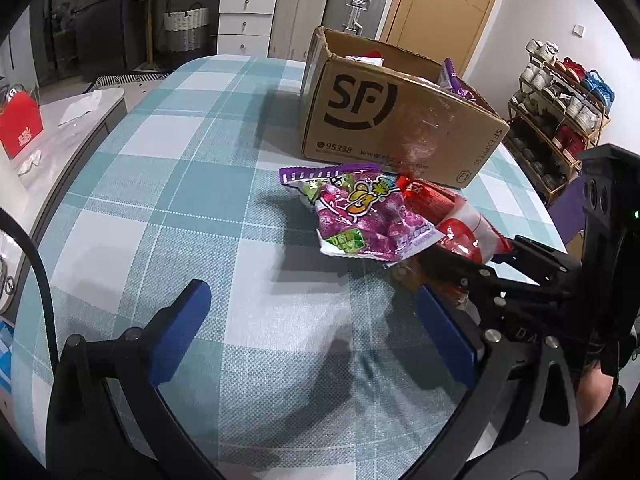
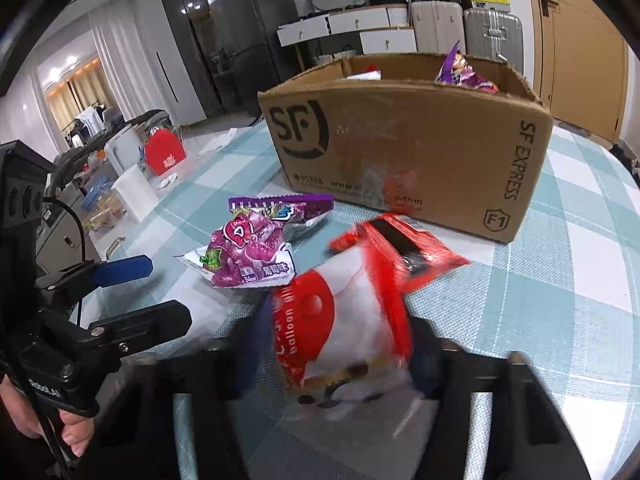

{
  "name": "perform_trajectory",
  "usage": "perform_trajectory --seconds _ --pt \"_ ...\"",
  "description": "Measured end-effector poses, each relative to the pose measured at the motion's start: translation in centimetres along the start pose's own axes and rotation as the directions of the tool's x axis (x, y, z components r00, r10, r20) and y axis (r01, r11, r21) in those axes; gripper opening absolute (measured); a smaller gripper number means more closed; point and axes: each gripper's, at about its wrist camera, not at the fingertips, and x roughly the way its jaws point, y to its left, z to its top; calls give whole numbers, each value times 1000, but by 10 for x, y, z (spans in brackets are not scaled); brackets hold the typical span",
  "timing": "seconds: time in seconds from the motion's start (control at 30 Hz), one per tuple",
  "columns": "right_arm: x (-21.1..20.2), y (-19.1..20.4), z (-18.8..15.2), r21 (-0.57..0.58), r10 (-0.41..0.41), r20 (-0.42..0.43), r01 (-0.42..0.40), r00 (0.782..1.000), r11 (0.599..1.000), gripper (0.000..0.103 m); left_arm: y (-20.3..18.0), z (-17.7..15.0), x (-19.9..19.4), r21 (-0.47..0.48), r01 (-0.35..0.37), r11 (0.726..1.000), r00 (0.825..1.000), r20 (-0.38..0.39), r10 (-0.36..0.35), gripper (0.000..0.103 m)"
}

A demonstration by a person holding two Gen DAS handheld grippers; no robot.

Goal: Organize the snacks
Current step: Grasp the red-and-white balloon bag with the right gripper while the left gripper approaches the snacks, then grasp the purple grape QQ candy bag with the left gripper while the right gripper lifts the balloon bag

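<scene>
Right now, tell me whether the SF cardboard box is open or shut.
Open. The cardboard box has no flaps over its top, and a purple snack bag pokes up above its rim.

A red-and-white snack bag (image 2: 344,312), printed with the word "balloon", stands tilted and motion-blurred between the fingers of the right gripper (image 2: 336,364), its red crimped top leaning toward a cardboard box (image 2: 404,148). Just beside it, a purple candy bag (image 2: 256,244) lies crumpled on the checked tablecloth (image 1: 168,184), its serrated top edge nearest the box. The open-topped box, marked "SF" and "SF EXPRESS", sits upright behind both, with 1 more purple packet (image 2: 460,70) poking above its rim.
</scene>
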Motion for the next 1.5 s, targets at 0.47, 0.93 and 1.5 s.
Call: perform_trajectory --seconds 0.47,0.93,1.5 --pt "-28 -5 -6 24 17 136 -20 991 1000 37 5 -7 -7 -13 -29 999 999 -29 29 102" --pt "-63 -56 -29 172 70 208 -107 976 979 37 0 18 1 -36 12 999 996 -85 -15 102" --pt "-68 -80 -35 261 143 257 -211 956 942 37 -24 80 75 -79 24 997 961 -273 -44 102"
